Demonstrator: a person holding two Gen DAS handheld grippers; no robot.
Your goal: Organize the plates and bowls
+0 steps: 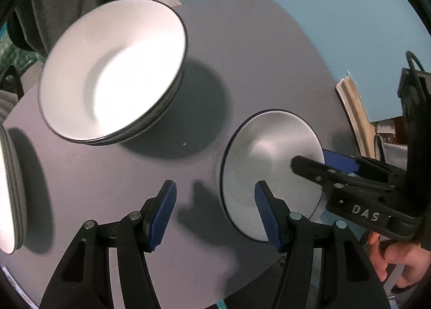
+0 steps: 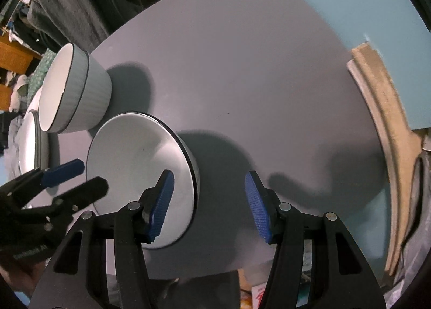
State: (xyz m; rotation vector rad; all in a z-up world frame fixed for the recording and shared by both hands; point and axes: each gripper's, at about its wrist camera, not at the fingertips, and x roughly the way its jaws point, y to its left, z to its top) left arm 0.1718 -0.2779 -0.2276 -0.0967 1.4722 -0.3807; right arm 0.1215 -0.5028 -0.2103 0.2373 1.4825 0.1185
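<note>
A white bowl with a dark rim [image 1: 113, 77] stands on the grey table [image 1: 242, 61], seemingly nested in a second one; it also shows in the right wrist view [image 2: 78, 96]. A small white plate [image 1: 269, 171] lies near the table's front right; it also shows in the right wrist view [image 2: 140, 174]. Another white dish [image 1: 10, 190] is at the far left edge. My left gripper [image 1: 215, 214] is open, its right finger over the small plate's near rim. My right gripper [image 2: 208, 204] is open beside that plate, its left finger over the rim.
A beige wooden moulding [image 2: 382, 131] runs along the table's right side below a teal wall [image 1: 323, 12]. Dark cloth [image 2: 80, 7] hangs behind the table. A hand [image 1: 396, 255] holds the right gripper's handle at the table's front right.
</note>
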